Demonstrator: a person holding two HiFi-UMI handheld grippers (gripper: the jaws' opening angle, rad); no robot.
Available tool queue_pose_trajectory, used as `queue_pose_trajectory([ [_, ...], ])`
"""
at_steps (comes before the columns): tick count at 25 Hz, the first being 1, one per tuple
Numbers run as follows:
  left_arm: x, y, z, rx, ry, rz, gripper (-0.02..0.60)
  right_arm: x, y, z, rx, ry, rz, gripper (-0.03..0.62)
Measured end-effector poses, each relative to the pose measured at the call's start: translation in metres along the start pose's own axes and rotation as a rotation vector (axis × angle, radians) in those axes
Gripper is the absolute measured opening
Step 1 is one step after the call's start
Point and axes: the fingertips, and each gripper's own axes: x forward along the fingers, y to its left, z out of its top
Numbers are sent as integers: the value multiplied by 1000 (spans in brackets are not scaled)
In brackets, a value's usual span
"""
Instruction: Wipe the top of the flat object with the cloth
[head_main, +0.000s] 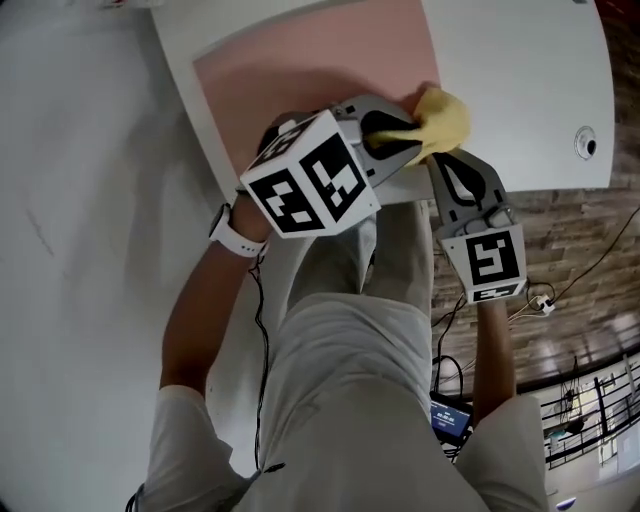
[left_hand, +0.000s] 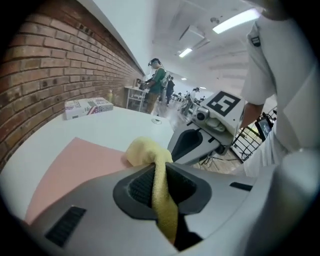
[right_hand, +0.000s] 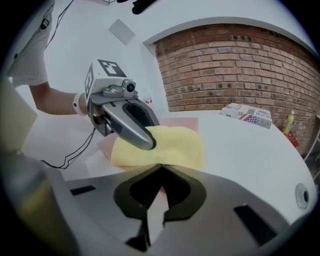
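Twice pinched: clamps a strip of cloth (head_main: 445, 118) in left gripper (head_main: 400, 140), nips its near edge with right gripper (head_main: 440, 165) (tips closed together). Rests bunched on pink mat (head_main: 310, 60) near its corner, atop white table (head_main: 520, 80). Farther back, against brick wall (right_hand: 225, 70), shows a box (right_hand: 247, 115).

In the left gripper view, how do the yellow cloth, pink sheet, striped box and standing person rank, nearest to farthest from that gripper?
1. The yellow cloth, pinched between the jaws.
2. The pink sheet, lying just ahead, to the left.
3. The striped box, at the far side of the table, by the brick wall.
4. The standing person, beyond the table.
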Motion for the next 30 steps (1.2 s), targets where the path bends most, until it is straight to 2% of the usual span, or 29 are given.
queue_pose_trajectory([
  [4, 7, 8, -8, 116, 120, 22, 60, -1, 0, -2, -37, 8, -1, 6],
  [8, 15, 14, -3, 169, 130, 26, 60, -1, -1, -4, -54, 41, 8, 6],
  [18, 9, 40, -3, 160, 99, 57, 61, 1, 3, -6, -62, 94, 30, 7],
  [24, 6, 69, 7, 185, 100, 93, 61, 1, 1, -7, -131, 161, 38, 7],
  [30, -4, 98, 10, 187, 103, 126, 63, 2, 1, -8, -51, 223, 71, 6],
])
